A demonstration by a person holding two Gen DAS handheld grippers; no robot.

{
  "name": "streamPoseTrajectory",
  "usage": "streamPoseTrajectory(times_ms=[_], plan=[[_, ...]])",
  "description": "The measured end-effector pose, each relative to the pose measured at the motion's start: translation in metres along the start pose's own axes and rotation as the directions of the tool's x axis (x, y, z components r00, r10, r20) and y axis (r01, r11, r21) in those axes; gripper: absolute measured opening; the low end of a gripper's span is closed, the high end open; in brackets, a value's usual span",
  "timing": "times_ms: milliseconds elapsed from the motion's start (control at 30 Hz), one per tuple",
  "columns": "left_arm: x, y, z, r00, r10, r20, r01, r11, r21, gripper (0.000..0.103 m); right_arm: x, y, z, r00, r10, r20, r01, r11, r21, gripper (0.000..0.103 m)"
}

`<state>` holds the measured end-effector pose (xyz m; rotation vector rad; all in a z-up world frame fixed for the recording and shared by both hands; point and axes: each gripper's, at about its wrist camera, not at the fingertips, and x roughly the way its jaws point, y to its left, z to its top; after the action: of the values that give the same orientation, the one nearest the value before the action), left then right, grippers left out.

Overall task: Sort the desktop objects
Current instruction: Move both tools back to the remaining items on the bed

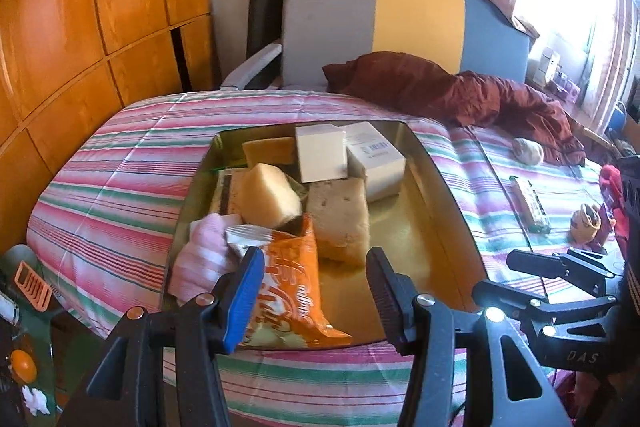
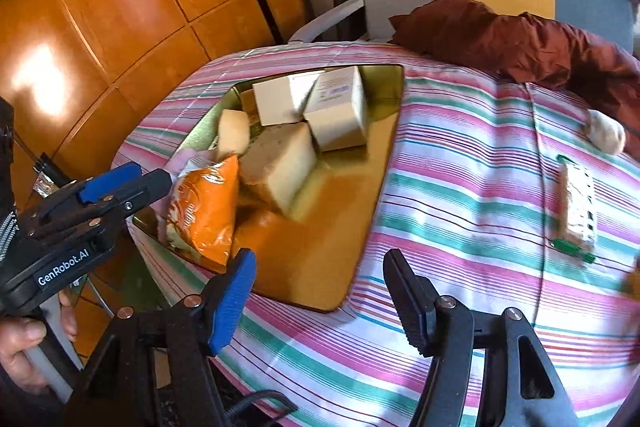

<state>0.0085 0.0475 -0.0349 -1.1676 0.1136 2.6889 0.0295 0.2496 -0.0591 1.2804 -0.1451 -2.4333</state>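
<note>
Both tools gape empty; the orange snack bag [image 1: 286,287] on the tray's [image 1: 436,183] near edge (light, crinkly, slippery) wants pinching at its crimped top.

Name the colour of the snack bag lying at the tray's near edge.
Orange with pale lettering; the snack bag shows best in the left wrist view.

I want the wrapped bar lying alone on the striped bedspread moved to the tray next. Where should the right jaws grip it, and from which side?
Grip the wrapped bar across its narrow width at mid-length, coming from above. It lies flat on the striped bedspread, long and slim, with nothing touching it, so both long edges are free. The right gripper is open and empty.
</note>
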Motion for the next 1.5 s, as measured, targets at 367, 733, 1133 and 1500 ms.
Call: streamPoseTrajectory(times_ms=[367,733,1133,1500], plan=[[0.002,-0.029,0.002,0.997,-0.071,-0.009,0.072,0.995,0.063,0.054,-0.018,-0.036,-0.012,0.998,-0.058,0.022,0.056,0.995,0.083,0.068],[0.010,-0.054,0.000,0.990,-0.135,-0.047,0.139,0.985,0.099,0.054,-0.033,-0.081,-0.029,0.993,-0.121,0.011,0.116,0.971,0.208,0.070],[0.013,-0.090,0.009,0.972,-0.229,-0.059,0.236,0.958,0.164,0.054,-0.073,-0.147,-0.048,0.975,-0.221,0.000,0.206,0.911,0.356,0.073],[0.018,-0.117,0.014,0.958,-0.274,-0.083,0.286,0.936,0.207,0.054,-0.131,-0.218,-0.053,0.950,-0.311,0.039,0.253,0.834,0.490,0.073]])
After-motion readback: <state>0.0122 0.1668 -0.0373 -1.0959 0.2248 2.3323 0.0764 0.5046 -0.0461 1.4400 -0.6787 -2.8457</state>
